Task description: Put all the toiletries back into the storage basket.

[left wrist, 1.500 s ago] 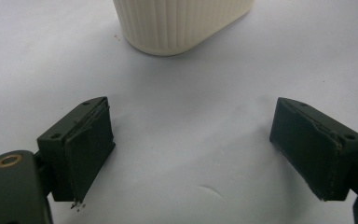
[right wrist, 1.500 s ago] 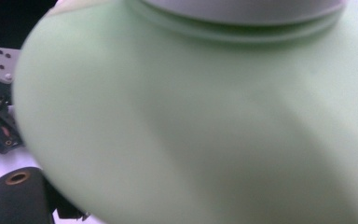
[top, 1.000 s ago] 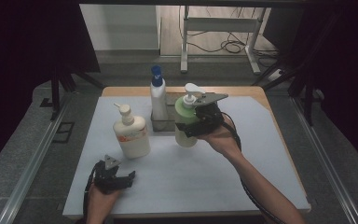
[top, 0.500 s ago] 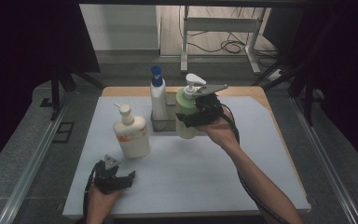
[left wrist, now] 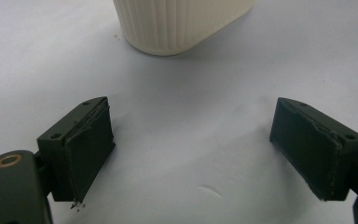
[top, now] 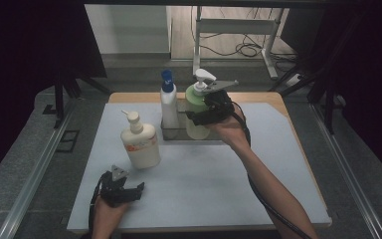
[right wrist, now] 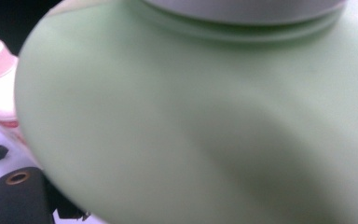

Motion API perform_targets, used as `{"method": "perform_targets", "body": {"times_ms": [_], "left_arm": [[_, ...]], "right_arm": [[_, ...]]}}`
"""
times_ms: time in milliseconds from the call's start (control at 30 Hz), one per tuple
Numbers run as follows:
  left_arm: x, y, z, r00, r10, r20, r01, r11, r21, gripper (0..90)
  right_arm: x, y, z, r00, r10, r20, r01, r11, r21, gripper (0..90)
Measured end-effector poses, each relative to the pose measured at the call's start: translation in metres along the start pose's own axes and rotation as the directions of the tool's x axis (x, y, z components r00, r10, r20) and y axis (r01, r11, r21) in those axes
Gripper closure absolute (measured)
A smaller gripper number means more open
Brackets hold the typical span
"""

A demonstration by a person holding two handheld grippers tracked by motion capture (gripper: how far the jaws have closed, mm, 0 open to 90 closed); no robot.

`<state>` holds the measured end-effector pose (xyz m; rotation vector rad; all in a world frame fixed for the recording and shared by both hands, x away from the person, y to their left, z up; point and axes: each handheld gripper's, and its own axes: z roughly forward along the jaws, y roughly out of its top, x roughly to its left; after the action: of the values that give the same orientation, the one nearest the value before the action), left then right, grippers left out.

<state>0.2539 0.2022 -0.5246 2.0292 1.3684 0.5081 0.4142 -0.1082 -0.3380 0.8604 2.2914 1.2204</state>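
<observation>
The right tongs (top: 201, 117) are gripping the green pump bottle (top: 195, 107) over the tray (top: 171, 133); the person should be keeping it upright, lowering gently beside the blue-capped bottle (top: 168, 107). The left tongs (top: 129, 191) are resting released on the surface (top: 204, 179).

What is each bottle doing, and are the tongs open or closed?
Green pump bottle: upright, gripped by the right tongs, at the tray.
White bottle with blue cap: upright in the clear tray, cap on.
Cream pump bottle: upright on the white mat, untouched.
Left tongs: open, nothing between them, low over the mat.
</observation>
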Motion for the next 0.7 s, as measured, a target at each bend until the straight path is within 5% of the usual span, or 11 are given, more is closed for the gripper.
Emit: {"method": "perform_targets", "body": {"times_ms": [700], "left_arm": [[0.0,0.0,0.0,1.0,-0.001,0.001,0.001,1.0,0.0,12.7]], "right_arm": [[-0.017,0.015,0.024,0.9974,0.016,0.071,-0.015,1.0,-0.013,12.0]]}}
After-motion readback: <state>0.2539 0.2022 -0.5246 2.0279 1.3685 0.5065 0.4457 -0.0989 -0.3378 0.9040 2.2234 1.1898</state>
